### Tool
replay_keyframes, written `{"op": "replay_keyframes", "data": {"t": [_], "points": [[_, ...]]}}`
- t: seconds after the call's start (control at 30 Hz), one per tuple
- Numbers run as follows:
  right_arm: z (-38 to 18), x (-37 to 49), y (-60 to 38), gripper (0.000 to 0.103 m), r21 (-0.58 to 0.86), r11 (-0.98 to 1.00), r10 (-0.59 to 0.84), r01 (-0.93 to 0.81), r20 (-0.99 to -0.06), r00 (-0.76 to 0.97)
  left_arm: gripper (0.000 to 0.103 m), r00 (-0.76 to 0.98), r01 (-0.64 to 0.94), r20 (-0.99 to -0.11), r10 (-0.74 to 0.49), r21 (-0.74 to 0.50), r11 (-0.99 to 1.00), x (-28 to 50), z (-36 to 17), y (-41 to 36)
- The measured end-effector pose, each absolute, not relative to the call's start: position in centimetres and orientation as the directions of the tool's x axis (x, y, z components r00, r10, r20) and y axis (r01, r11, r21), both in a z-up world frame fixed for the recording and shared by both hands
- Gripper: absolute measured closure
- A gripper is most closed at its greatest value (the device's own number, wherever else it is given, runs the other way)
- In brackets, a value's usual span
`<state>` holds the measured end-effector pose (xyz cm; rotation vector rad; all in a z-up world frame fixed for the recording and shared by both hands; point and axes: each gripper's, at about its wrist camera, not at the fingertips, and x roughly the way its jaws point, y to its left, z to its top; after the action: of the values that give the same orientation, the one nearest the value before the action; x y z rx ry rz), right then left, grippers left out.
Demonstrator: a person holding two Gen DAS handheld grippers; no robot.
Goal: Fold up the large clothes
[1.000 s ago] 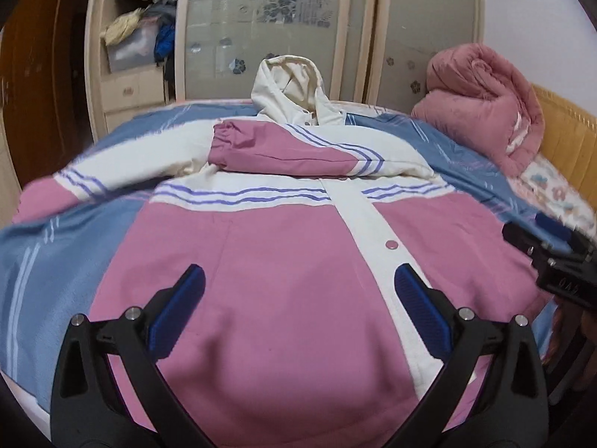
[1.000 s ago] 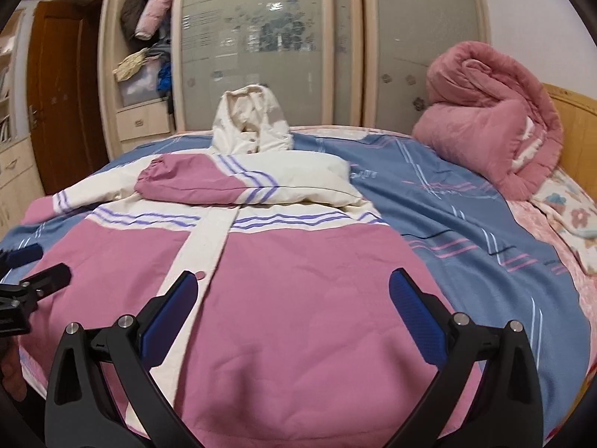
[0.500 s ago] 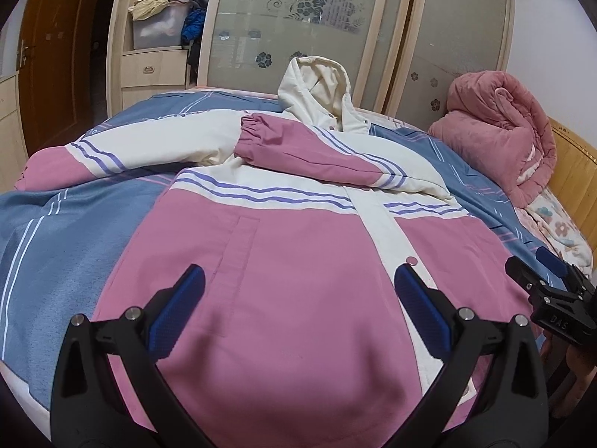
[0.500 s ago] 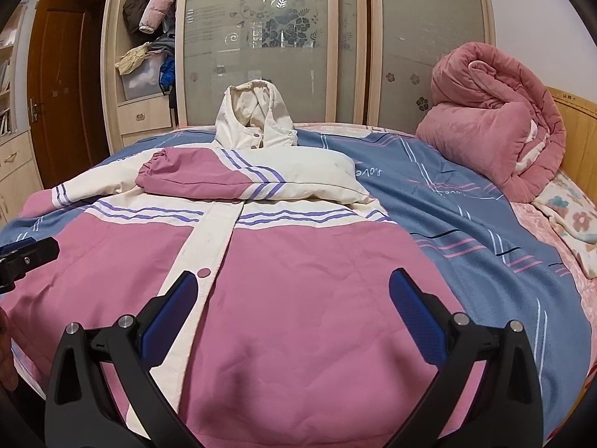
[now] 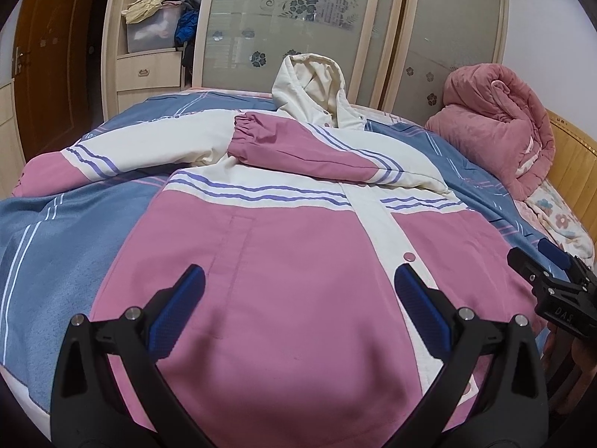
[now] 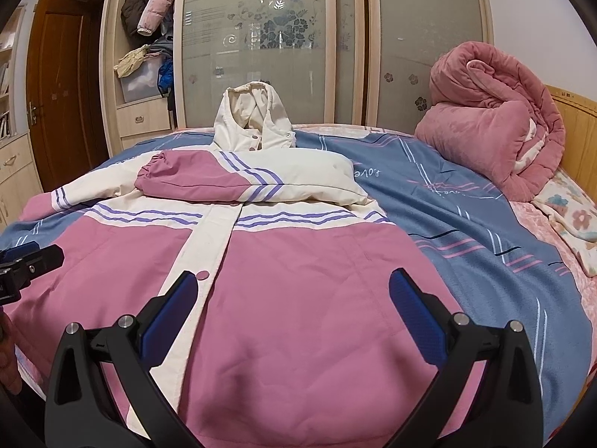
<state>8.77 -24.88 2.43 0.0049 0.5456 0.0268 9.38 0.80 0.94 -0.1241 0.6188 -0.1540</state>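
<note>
We see the pink and cream jacket [image 5: 298, 268] spread front-up on the bed [image 6: 466, 231], its hood [image 6: 253, 119] at the far edge and one sleeve [image 6: 209, 179] folded across the chest. Both the left tongs [image 5: 298, 310] and right tongs [image 6: 294, 310] stand wide open, gripping nothing, above the near hem. Since a second ago both have drawn back and tilted up, so more wardrobe [image 6: 257, 37] shows.

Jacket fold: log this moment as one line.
jacket flat on bed | one sleeve folded across chest | left gripper open | right gripper open
</note>
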Motion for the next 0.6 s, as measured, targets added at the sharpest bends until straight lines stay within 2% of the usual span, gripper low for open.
{"op": "replay_keyframes", "data": {"t": [0.6], "points": [[2.91,8.6,-25.2,0.001,0.012,1.0,0.02,-0.016,-0.511,0.859,0.002,0.806,0.109,-0.563,-0.182,-0.161,0.981,9.38,0.73,1.01]]}}
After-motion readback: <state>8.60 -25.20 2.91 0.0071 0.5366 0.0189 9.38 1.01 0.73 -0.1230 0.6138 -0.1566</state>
